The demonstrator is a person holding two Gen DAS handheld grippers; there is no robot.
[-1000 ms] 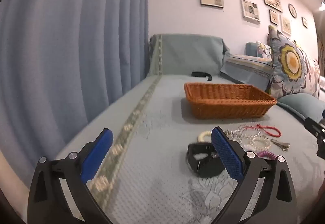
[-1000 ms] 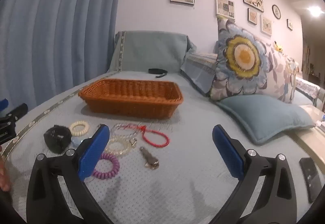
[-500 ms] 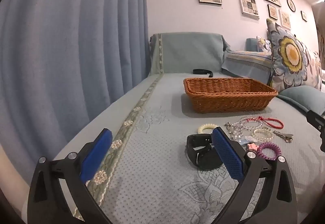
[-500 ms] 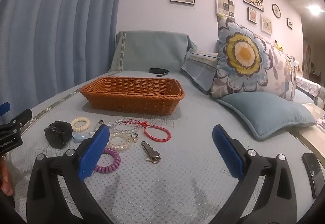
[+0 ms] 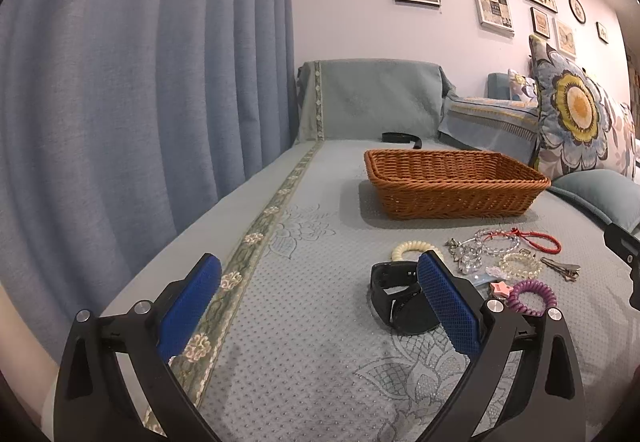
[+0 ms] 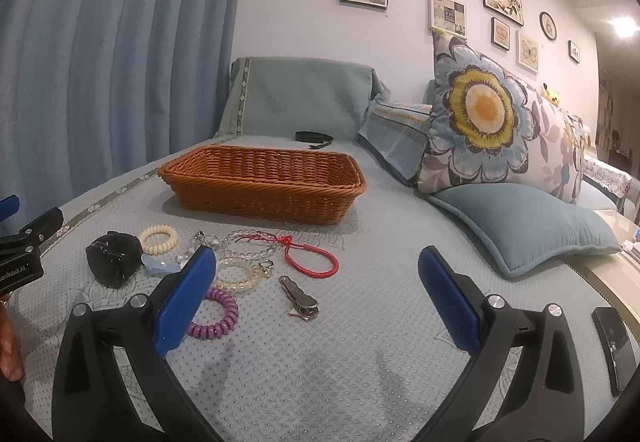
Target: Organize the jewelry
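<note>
A brown wicker basket stands on the blue-grey sofa cover. In front of it lies a cluster of jewelry: a black watch, a cream bead bracelet, clear bead bracelets, a red cord bracelet, a purple coil band and metal keys. My left gripper is open, low over the cover, its right finger in front of the watch. My right gripper is open, hovering just short of the keys and the purple band.
Blue curtains hang on the left. A floral pillow and a plain blue cushion lie to the right. A black strap sits behind the basket. A dark phone rests at the far right edge.
Both grippers have eased back and risen slightly, so the jewelry sits a little farther ahead. Both stay open and nothing has been picked up.
</note>
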